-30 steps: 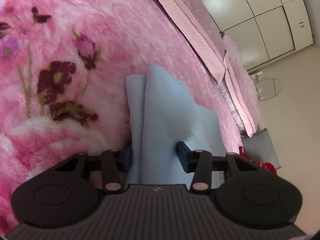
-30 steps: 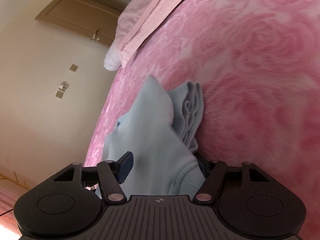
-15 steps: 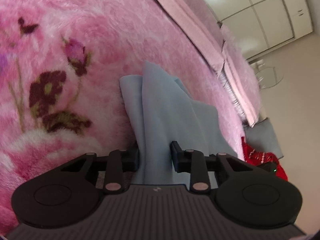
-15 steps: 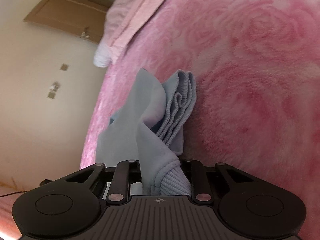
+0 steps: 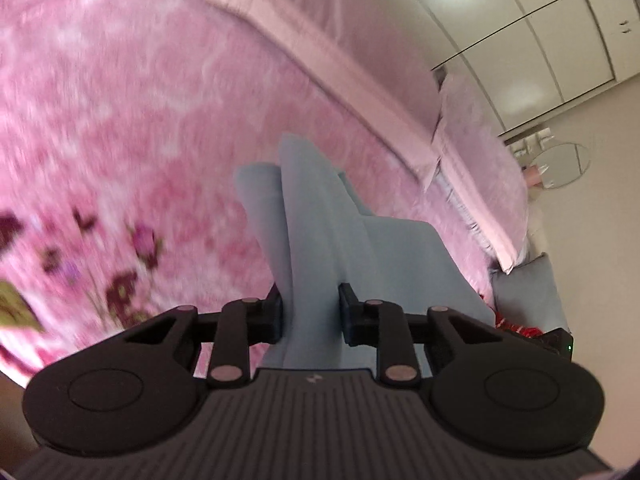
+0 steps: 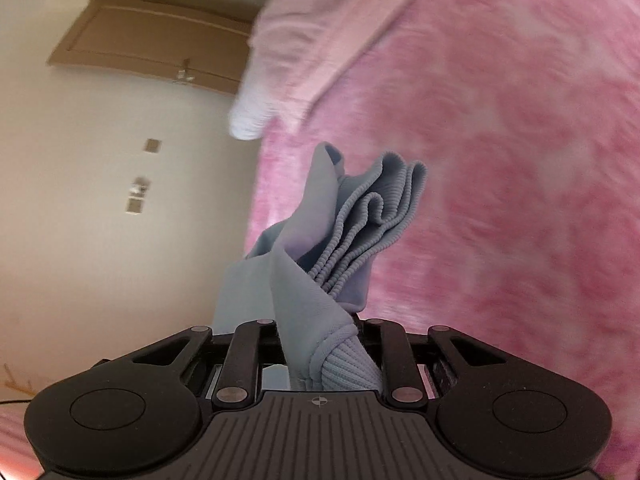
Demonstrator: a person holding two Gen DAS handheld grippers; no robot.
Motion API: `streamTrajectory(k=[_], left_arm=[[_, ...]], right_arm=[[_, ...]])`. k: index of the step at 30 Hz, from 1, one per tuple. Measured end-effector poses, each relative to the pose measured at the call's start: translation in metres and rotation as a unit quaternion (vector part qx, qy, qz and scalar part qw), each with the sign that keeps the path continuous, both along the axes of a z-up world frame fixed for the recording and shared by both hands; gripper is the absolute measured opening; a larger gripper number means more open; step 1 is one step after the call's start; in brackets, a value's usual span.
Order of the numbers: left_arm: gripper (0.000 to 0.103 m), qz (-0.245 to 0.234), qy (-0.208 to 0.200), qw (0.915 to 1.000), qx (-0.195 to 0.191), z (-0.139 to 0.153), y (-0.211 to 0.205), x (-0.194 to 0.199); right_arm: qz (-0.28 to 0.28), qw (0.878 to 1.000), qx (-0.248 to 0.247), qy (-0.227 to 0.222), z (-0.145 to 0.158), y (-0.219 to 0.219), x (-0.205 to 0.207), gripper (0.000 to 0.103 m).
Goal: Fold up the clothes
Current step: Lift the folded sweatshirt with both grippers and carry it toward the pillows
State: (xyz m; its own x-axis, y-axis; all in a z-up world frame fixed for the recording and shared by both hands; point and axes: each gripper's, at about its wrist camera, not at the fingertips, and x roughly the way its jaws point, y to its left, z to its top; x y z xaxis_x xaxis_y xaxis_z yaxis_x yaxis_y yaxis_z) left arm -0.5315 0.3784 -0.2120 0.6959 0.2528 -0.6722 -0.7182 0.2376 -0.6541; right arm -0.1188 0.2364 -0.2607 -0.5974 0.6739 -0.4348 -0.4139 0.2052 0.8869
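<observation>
We look out from two handheld grippers, each pinching a part of the same pale blue garment (image 5: 320,240) above a bed covered in a fluffy pink blanket (image 5: 140,100) with dark flower prints. In the left wrist view, the left gripper (image 5: 311,312) has its jaws drawn in on a smooth fold of the blue fabric, which runs up and away from the jaws in long flat pleats and hangs clear of the blanket nearest the gripper; the jaws have just been closing, with the cloth between them. A pale pink pillow (image 5: 320,40) lies at the head of the bed, with white wardrobe doors (image 5: 540,40) beyond it, and a grey cushion (image 5: 528,292) and something red sit on the floor at the bed's edge. In the right wrist view, the right gripper (image 6: 320,344) clamps a bunched section ending in a ribbed cuff or hem (image 6: 372,216); its jaws too have just been closing, the cloth pressed between them. The ribbed edge curls in loose layers above the pink blanket, and the rest droops toward the bed's side. A cream wall and a brown wooden door (image 6: 152,40) fill the left of that view. Both pictures are blurred by motion.
</observation>
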Motion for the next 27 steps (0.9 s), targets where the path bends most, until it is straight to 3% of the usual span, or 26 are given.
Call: streamTrajectory(k=[7,13,19,27], left_arm=[[0.022,-0.019,-0.006,0.9994,0.029,0.027,0.06,-0.055],[0.022,-0.067,-0.006,0.9975,0.023,0.022,0.147,-0.124],[0.022,-0.094,-0.003,0.9955,0.012,0.018,0.244,-0.188],[0.022,-0.108,0.009,0.9939,0.019,-0.008,0.362,-0.233]], right_arm=[[-0.021,0.999,0.028,0.004,0.03,0.056,-0.061,0.02],[-0.09,0.996,0.019,0.021,0.024,0.094,-0.142,0.02],[-0.115,0.993,-0.013,0.014,0.027,0.176,-0.219,0.02],[-0.132,0.991,-0.019,0.003,0.0,0.298,-0.276,0.02]])
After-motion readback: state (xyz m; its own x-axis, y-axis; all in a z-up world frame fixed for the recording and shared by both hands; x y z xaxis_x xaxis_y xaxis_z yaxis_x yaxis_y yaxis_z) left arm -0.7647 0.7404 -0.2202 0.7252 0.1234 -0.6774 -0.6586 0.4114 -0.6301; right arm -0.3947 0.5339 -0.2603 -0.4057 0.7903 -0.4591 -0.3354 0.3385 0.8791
